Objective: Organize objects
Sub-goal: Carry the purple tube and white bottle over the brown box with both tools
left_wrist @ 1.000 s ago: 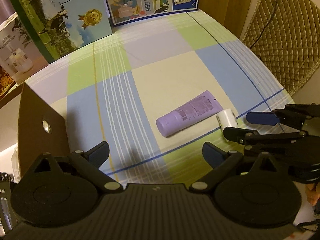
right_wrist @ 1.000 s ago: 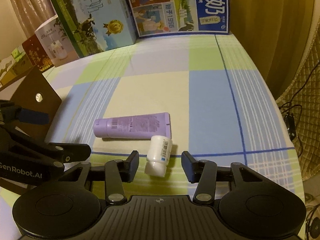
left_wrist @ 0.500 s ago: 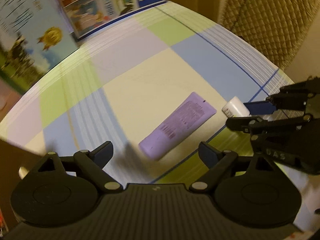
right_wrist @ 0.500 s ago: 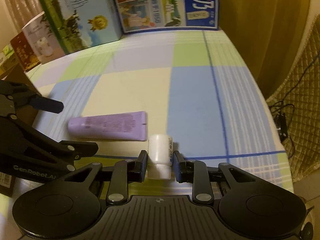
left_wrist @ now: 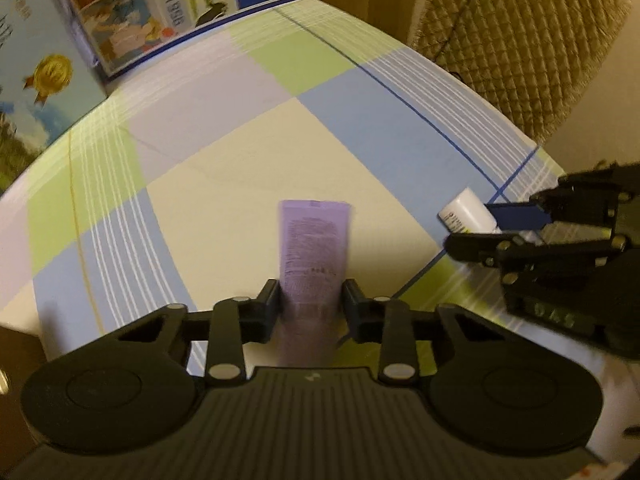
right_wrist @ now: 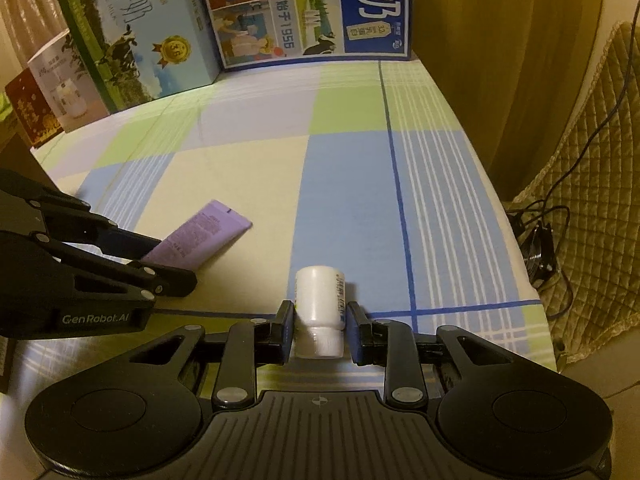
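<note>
A purple tube point(left_wrist: 314, 248) lies on the checked tablecloth point(left_wrist: 224, 184), its flat crimped end pointing away from me. My left gripper point(left_wrist: 311, 300) is shut on its near end; the cap is hidden between the fingers. In the right wrist view the purple tube point(right_wrist: 204, 236) sticks out of the left gripper point(right_wrist: 172, 264). A small white bottle point(right_wrist: 320, 300) lies on its side to the right, with its cap toward me. My right gripper point(right_wrist: 320, 328) is shut on it. The left wrist view also shows the white bottle point(left_wrist: 466, 210) in the right gripper point(left_wrist: 480, 228).
Large milk cartons point(right_wrist: 312, 12) and a green-blue box point(right_wrist: 136, 40) stand along the table's back edge, with smaller boxes point(right_wrist: 60, 84) at the back left. A brown cardboard flap point(left_wrist: 16, 360) is at the near left. A quilted chair point(right_wrist: 592, 160) stands off the right edge.
The left gripper has come down over the purple tube and shut on its near end. The right gripper has shut on the white bottle and barely moved since.
</note>
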A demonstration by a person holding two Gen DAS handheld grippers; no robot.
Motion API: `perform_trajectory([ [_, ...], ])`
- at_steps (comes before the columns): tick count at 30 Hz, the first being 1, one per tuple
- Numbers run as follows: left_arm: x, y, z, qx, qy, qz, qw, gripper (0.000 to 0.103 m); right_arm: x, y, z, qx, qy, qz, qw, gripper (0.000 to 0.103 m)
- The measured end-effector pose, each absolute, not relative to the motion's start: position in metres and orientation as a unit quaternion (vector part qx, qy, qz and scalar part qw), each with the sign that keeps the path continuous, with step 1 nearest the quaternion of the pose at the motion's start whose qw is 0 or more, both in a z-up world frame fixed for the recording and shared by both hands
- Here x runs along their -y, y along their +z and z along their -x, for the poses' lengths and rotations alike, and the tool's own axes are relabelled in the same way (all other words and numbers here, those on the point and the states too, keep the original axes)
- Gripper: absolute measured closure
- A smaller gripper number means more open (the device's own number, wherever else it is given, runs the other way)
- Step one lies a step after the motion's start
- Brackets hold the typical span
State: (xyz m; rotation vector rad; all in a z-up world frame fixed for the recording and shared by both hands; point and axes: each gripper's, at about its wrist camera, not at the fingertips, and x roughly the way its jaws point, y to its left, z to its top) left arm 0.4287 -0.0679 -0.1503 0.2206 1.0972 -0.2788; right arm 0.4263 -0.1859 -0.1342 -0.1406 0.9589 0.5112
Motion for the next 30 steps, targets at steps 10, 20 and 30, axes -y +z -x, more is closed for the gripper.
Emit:
perform_trajectory([
  [10,0.065,-0.148,-0.395,-0.553,-0.052,-0.029,0.831,0.075,0.179,-0.133,-0.394,-0.460,0.278,0.089,0.839,0.079],
  [20,0.052,-0.145,-0.326,-0.565,-0.012,0.011,0.825,0.075,0.182,-0.130,-0.344,-0.470,0.316,0.103,0.818,0.079],
  [30,0.032,-0.139,-0.241,-0.566,0.031,0.042,0.822,0.075,0.168,-0.130,-0.284,-0.473,0.388,0.133,0.780,0.079],
])
